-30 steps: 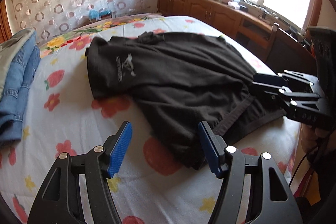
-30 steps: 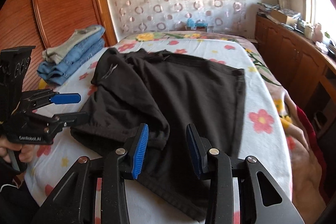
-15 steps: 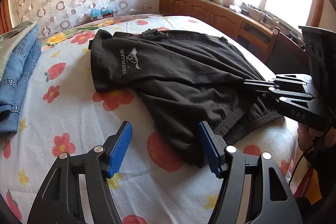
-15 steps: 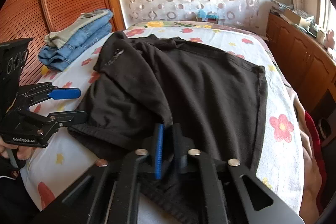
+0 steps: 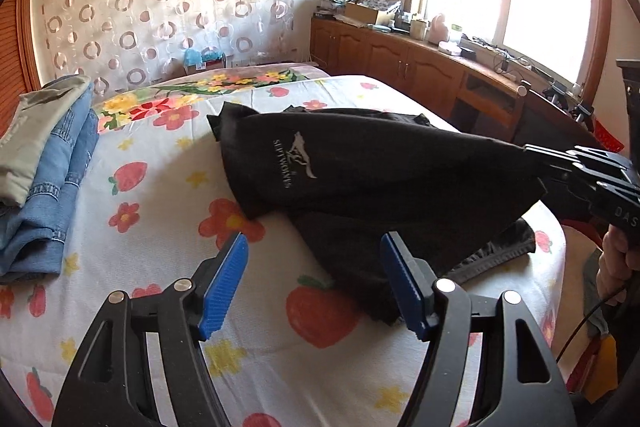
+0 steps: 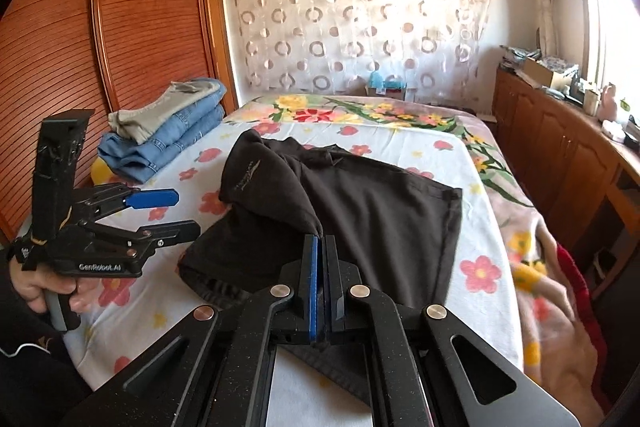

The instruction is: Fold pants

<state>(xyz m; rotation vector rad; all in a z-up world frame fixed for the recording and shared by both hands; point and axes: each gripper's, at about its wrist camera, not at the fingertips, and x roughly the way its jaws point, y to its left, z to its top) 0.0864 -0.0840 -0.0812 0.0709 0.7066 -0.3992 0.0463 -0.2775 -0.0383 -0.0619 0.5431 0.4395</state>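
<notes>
Black pants (image 5: 360, 179) with a white logo lie on the flowered bed sheet (image 5: 152, 235); they also show in the right wrist view (image 6: 380, 219). My right gripper (image 6: 320, 247) is shut on a corner of the upper layer and holds it lifted off the bed; it shows at the right edge of the left wrist view (image 5: 532, 153), cloth stretched taut to it. My left gripper (image 5: 314, 267) is open and empty, above the sheet beside the pants' near edge; it shows in the right wrist view (image 6: 176, 211), left of the pants.
A stack of folded jeans and a grey garment (image 5: 44, 163) lies at the left of the bed (image 6: 160, 139). Wooden cabinets (image 5: 420, 67) line the right wall under the window. A wooden wardrobe (image 6: 100, 47) stands left. A blanket (image 6: 552, 287) hangs off the bed's right side.
My right gripper shut on the pants' upper layer and lifted it, pulling the cloth taut. My left gripper stayed open and rose slightly.
</notes>
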